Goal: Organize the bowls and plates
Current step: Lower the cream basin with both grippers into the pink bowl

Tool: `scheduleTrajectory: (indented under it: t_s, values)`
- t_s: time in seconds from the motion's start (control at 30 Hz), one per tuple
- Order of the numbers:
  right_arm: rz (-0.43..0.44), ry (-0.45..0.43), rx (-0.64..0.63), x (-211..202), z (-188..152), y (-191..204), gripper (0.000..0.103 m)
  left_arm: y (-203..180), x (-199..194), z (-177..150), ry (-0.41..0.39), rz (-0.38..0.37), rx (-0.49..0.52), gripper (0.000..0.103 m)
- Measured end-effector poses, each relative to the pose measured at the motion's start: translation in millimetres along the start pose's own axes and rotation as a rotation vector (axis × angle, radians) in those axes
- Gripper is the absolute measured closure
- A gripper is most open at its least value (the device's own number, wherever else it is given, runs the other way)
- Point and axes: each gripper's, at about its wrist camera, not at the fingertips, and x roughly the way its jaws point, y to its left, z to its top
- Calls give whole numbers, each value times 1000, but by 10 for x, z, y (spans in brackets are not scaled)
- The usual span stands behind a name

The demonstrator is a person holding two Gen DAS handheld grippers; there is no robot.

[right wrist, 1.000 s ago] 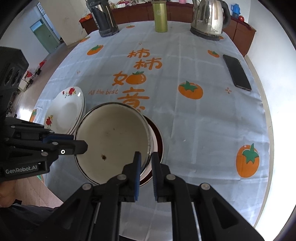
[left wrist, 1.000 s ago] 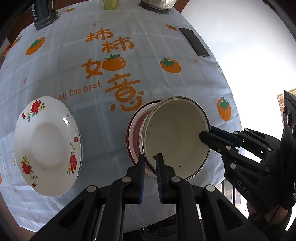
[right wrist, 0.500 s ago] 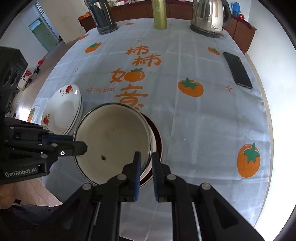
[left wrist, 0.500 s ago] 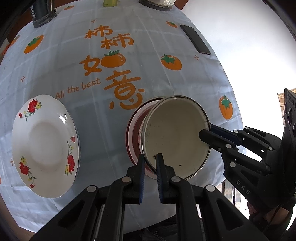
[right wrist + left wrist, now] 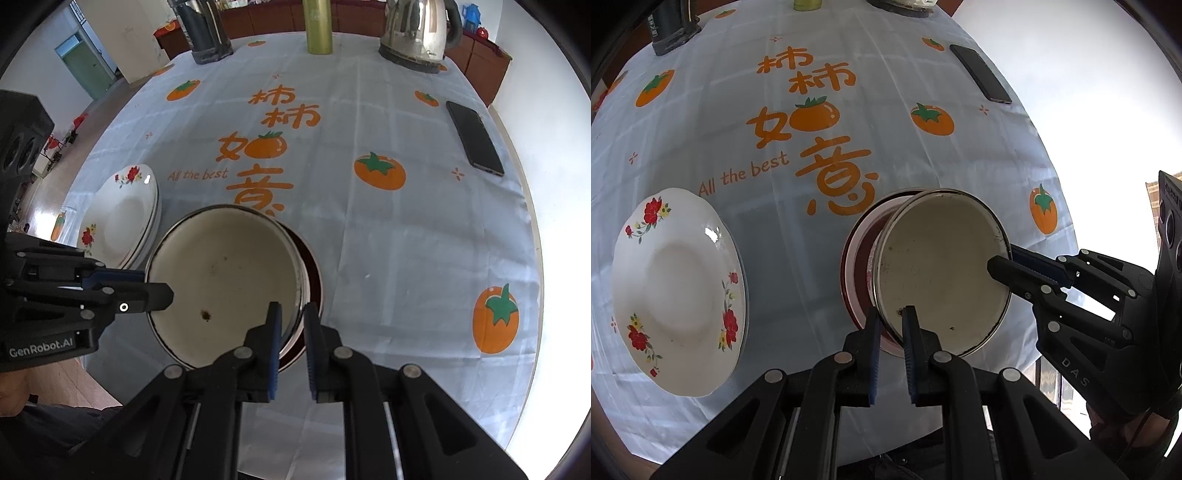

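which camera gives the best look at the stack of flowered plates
The right wrist view: the flowered plates show several stacked rims along their right edge. The left wrist view shows them larger and face-on, floral border clear, but as a single plate, with no stack visible.

Cream enamel bowl (image 5: 942,273) with dark rim, speckled inside, tilted over a red-rimmed bowl (image 5: 858,266) near the table's front edge. Beside them to the left, stacked white plates (image 5: 122,218) with red flowers.

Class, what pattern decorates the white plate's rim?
Red flowers with green leaves on the white plate; left wrist view.
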Motion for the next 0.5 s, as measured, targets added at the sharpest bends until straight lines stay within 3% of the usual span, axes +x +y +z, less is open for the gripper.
scheduleTrajectory:
  t_s: [0.5]
  values:
    - [0,5,1,8,-13,18,90,5,28,-22,7,0,-4,90]
